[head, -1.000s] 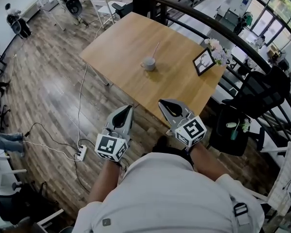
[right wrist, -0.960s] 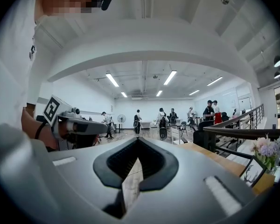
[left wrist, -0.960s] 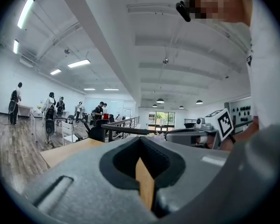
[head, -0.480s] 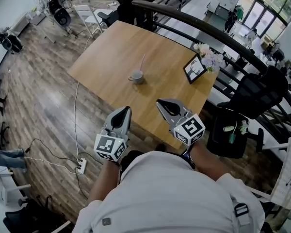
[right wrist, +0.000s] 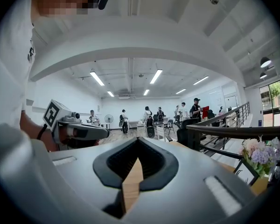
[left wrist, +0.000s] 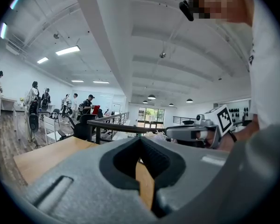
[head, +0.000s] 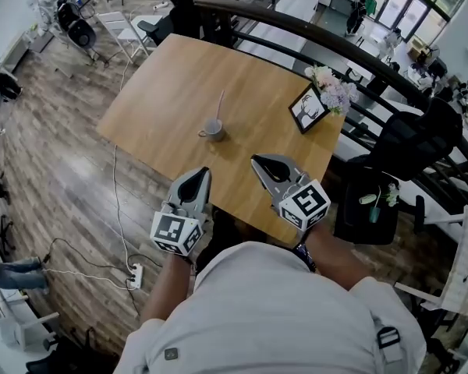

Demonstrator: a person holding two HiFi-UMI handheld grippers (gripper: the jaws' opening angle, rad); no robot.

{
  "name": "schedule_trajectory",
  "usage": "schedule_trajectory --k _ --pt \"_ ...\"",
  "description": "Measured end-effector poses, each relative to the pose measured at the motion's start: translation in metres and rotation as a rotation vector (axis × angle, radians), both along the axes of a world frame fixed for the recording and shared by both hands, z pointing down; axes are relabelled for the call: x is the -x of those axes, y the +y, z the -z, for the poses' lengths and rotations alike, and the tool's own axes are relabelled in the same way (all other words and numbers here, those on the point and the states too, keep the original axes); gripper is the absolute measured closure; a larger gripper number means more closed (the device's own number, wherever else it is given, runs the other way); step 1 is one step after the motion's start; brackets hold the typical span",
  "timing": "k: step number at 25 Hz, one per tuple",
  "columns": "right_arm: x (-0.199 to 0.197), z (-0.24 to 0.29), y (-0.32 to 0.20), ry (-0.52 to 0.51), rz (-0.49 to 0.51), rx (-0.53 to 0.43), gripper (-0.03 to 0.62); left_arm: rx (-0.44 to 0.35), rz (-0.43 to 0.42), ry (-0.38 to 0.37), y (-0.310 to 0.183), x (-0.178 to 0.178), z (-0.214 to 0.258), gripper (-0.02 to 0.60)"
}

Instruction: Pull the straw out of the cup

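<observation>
A small grey cup [head: 212, 129] stands near the middle of the wooden table [head: 257, 92], with a pale straw [head: 220, 104] leaning out of it toward the far side. My left gripper [head: 196, 179] hovers at the table's near edge, shut and holding nothing. To its right my right gripper [head: 264, 164] is over the near edge, also shut and empty. Both point level at the table, well short of the cup. In the left gripper view the jaws [left wrist: 141, 140] meet over the tabletop. The right gripper view shows its jaws [right wrist: 137, 141] together too; the cup is hidden in both.
A framed picture [head: 306, 109] and a bunch of flowers [head: 333, 92] stand at the table's right edge. A dark railing [head: 359, 57] runs behind the table, and a black chair [head: 421, 142] with a black bag [head: 365, 209] sits to the right. Cables and a power strip [head: 134, 275] lie on the floor at left.
Both grippers have come forward together, from over the floor to the table's near edge. The cup now appears closer to them. Both stayed shut.
</observation>
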State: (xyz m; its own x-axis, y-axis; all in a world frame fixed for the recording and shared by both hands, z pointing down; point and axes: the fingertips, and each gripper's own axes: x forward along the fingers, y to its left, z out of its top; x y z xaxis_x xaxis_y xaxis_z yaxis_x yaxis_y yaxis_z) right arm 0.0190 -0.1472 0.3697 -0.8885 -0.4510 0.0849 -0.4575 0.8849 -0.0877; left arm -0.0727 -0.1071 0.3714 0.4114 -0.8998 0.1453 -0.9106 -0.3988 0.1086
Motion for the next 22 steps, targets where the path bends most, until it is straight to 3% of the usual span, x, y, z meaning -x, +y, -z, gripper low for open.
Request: schedule_trajectory --k 8,22 --pt "0.035 -0.027 -0.053 0.033 -0.049 0.076 0.58 0.054 -0.064 0.022 -0.061 0.033 -0.024 0.577" --pt "0.103 -0.108 -0.158 0.072 -0.158 0.27 0.506 0.161 -0.142 0.036 -0.158 0.106 -0.083 0.577"
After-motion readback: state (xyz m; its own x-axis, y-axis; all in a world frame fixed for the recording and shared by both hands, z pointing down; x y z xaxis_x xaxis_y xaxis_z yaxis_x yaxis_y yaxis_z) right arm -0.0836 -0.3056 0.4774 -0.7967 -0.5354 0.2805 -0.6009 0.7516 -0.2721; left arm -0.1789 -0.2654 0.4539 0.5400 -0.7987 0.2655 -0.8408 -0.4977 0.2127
